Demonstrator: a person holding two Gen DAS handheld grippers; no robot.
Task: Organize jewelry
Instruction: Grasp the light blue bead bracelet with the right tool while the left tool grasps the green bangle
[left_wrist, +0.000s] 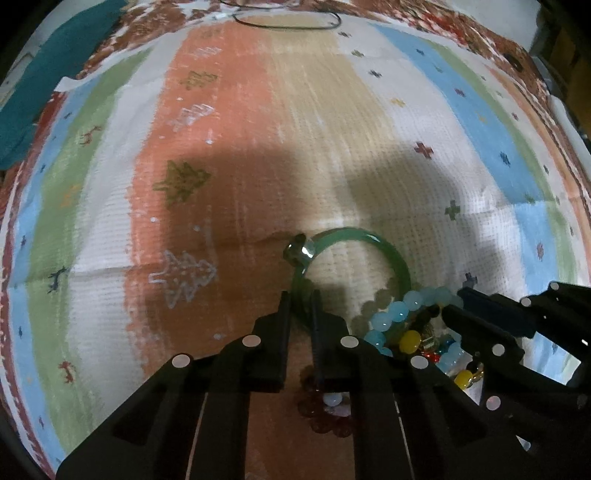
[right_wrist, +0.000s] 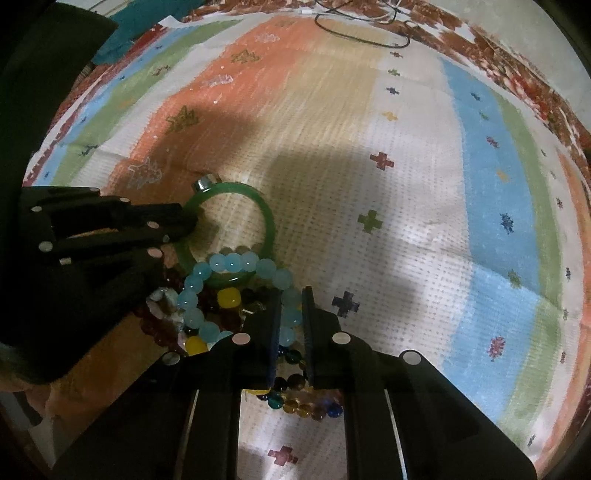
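Observation:
A green bangle with a silver clasp lies on the striped cloth. My left gripper is shut on the bangle's near left rim. The bangle also shows in the right wrist view, with the left gripper on its left side. A light blue bead bracelet rests over the bangle and a pile of mixed bead bracelets. My right gripper is shut on the blue bracelet's right side. It shows in the left wrist view at the right. Dark red beads lie under the left gripper.
A thin dark cord loops at the far edge of the cloth. A teal cloth lies at the far left. The striped cloth stretches ahead and to the right.

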